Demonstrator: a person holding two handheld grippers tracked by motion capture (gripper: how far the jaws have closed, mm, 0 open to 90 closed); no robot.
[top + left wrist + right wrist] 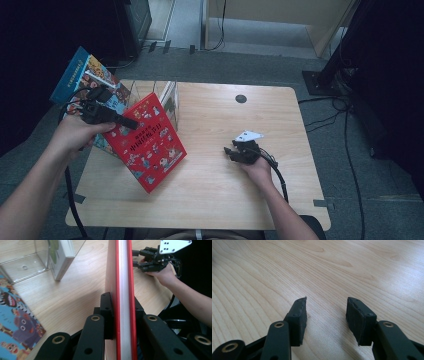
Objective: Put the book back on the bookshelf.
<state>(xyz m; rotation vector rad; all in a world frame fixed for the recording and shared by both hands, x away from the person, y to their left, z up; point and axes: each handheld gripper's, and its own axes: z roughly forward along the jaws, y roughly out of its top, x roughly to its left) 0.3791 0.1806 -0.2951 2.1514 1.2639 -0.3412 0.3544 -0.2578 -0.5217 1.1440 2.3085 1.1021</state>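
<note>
Two books stood out at the left of the high view: a blue picture book [87, 82] at the table's [225, 190] far-left corner, partly overhanging the edge, and a red book [150, 142] held just to its right. The left gripper [131, 123] had its fingers [107, 312] clamped on the red book, one pad on each cover, with the white page edges running up between them in the left gripper view. That book hung tilted, its lower corner near the tabletop, though whether it touched the wood could not be told. Behind it stood a clear plastic holder [142, 89] with a white-spined book [61, 261] upright inside. Farther right, well apart from the books, the right gripper [229, 152] rested low over bare wood near the table's middle, held in the person's right hand [257, 167]. Its fingers [300, 320] stood apart with nothing between them, only wood grain showing in the gap.
</note>
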